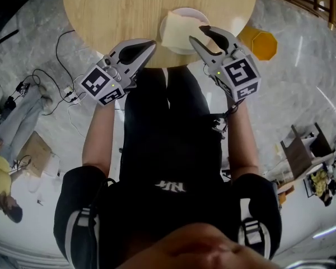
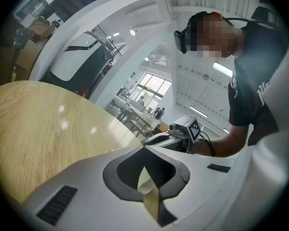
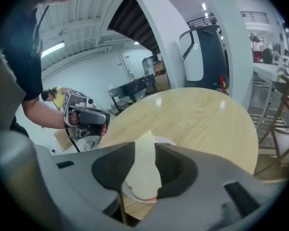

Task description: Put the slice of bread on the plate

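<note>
One pale square slice of bread [image 1: 178, 31] lies flat on the round white plate [image 1: 189, 10], near the edge of the round light-wood table [image 1: 117, 10]. The right gripper [image 1: 197, 33] tilts down just beside it, jaws partly apart and gripping nothing. The left gripper [image 1: 151, 43] points nearly level, jaws together.

round wooden table [image 1: 129, 10], marble floor [image 1: 302, 94]

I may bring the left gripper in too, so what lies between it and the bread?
Only bare table lies between the left gripper and the bread on its plate; the head view shows this.
</note>
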A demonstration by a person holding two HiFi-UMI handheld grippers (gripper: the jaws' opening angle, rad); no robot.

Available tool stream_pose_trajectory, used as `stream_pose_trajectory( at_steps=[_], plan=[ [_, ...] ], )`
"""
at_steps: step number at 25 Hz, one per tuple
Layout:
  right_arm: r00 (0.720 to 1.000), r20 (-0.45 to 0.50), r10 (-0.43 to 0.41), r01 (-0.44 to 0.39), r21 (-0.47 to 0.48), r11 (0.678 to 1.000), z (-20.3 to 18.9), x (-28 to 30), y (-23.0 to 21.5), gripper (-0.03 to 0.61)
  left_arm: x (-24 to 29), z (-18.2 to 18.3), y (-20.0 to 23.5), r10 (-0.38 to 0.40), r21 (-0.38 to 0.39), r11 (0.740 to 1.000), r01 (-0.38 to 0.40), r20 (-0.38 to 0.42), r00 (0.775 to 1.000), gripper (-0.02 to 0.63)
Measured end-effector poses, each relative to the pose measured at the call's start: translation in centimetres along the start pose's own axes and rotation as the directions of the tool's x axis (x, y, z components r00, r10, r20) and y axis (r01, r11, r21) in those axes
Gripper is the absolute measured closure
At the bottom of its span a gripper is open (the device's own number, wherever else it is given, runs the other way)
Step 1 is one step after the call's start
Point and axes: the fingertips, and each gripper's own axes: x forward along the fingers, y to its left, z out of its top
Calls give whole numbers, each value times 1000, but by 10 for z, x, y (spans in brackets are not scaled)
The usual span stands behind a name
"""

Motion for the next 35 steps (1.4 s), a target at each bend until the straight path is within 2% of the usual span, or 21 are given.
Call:
stream_pose_trajectory(
  at_steps=[2, 4, 5, 11, 15, 18, 20, 22, 26, 30, 35],
  plan=[
    [999, 12, 42, -43, 18, 999, 3, -3, 5, 471, 0, 16, -8, -9, 19, 1000, 8, 15, 1000, 601],
    [996, 39, 78, -79, 30, 996, 12, -7, 11, 565, -1, 33, -17, -16, 44, 999, 14, 32, 999, 601],
    [994, 54, 94, -96, 35, 995, 18, -10, 13, 574, -2, 41, -22, -18, 54, 998, 16, 40, 999, 601],
    [969, 163, 183, -190, 29, 981, 58, -47, 30, 575, -12, 77, -60, -39, 79, 996, 34, 61, 997, 601],
    [908, 226, 352, -363, 5, 932, 83, -77, 55, 574, -16, 94, -83, -69, 90, 994, 64, 52, 996, 601],
    [881, 224, 416, -409, -78, 909, 98, -96, 69, 574, -13, 102, -91, -82, 59, 995, 78, 64, 995, 601],
    [868, 236, 436, -409, -154, 899, 114, -105, 72, 574, -11, 111, -93, -85, 46, 996, 81, 84, 993, 601],
    [850, 273, 450, -402, -214, 890, 130, -119, 73, 574, -13, 117, -99, -80, 63, 995, 74, 100, 992, 601],
    [795, 368, 482, -392, -295, 871, 145, -169, 84, 574, -23, 115, -127, -50, 93, 995, 39, 112, 992, 601],
    [767, 436, 471, -298, -409, 863, 165, -206, 88, 574, -45, 128, -135, 0, 122, 992, -18, 143, 990, 601],
    [696, 578, 425, -183, -430, 884, 184, -251, 87, 574, -67, 135, -142, 52, 152, 985, -81, 184, 982, 601]
  ],
)
